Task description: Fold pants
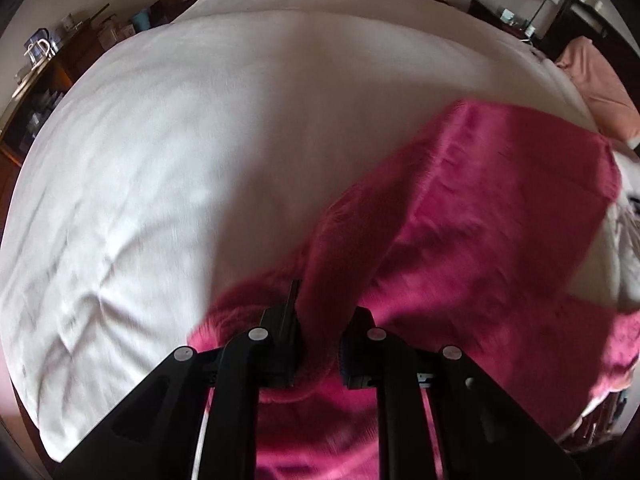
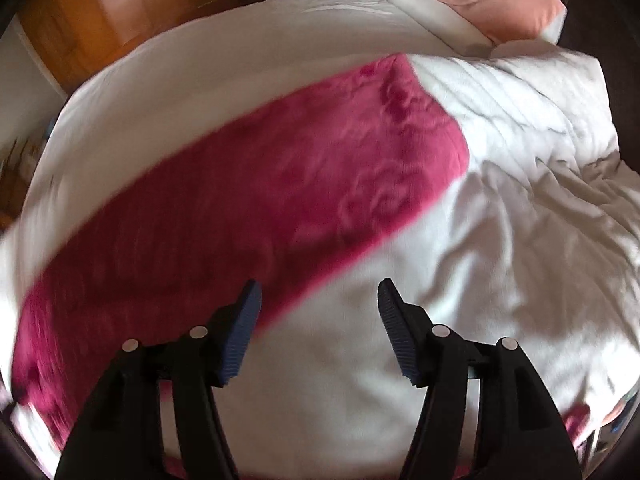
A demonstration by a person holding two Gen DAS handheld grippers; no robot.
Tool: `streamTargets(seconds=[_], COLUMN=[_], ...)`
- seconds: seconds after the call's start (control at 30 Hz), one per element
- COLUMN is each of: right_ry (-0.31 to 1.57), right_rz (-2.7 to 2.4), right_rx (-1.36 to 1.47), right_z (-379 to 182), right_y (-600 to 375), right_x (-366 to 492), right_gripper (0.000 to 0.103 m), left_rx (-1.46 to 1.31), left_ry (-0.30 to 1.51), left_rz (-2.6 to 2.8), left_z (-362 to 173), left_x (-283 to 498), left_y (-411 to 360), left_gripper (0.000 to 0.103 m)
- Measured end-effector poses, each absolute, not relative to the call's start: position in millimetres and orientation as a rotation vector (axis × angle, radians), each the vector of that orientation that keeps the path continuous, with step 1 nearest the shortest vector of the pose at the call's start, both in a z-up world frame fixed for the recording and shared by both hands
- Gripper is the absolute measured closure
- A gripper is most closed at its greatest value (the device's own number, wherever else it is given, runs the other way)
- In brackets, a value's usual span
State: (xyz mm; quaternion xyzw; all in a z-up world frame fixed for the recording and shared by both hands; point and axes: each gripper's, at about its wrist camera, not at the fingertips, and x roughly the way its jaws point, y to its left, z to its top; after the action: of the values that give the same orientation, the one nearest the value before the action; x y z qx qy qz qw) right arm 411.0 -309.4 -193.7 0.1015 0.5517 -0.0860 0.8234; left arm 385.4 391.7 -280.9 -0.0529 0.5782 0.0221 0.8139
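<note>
From my left wrist camera I see the left gripper [image 1: 320, 320] pinching a bunched fold of the pink pants [image 1: 472, 208], its fingers drawn in on the fuzzy cloth so that the fabric swells out between and below them. From that pinch the pants run away across the white bed sheet [image 1: 192, 152], spreading wide toward the pillow side of the bed, and another part of the cloth hangs down beneath the gripper toward me. On my right wrist camera the right gripper [image 2: 320, 320] holds nothing: its blue-padded fingers [image 2: 240, 332] are spread well apart and hover above the bed sheet [image 2: 328, 360], with the near edge of the pants [image 2: 260, 184] passing just beside the left pad. In this view the pants lie as a long flat band on the sheet, one squared end reaching toward the rumpled white duvet [image 2: 528, 152], which is heaped beside that end. A peach pillow [image 2: 500, 4] sits beyond the duvet at the head of the bed, and it shows too at the edge of the left view [image 1: 596, 92]. Both pictures are smeared, so finer detail of the cloth is beyond me.
</note>
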Motion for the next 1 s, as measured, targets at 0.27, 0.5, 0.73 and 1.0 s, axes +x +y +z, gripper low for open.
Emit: streamTargets(seconds=[0.27, 0.5, 0.73, 1.0], right_ry=[1.143, 1.166, 1.249, 1.32], right_rz=[-0.266, -0.308, -0.349, -0.424], right_rx=[0.407, 0.55, 0.581, 0.501], right_z=[-194.5, -207.9, -229.2, -242.1], right_y=[-358.7, -394.4, -404.6, -401.6], right_x=[522.5, 592.2, 630.8, 650.4], right_gripper=[0.041, 0.041, 0.041, 0.058], left_rx=[-0.142, -0.155, -0.149, -0.151], left_ry=[1.28, 1.296, 1.309, 1.308], left_rz=[0.079, 0.145, 0.174, 0.204], left_z=[-259.0, -246.2, -237.0, -232.4], left_x=[342.6, 314.3, 308.8, 292.5], left_y=[365.1, 367.3, 364.8, 354.7], left_gripper=[0.089, 0.089, 0.089, 0.089])
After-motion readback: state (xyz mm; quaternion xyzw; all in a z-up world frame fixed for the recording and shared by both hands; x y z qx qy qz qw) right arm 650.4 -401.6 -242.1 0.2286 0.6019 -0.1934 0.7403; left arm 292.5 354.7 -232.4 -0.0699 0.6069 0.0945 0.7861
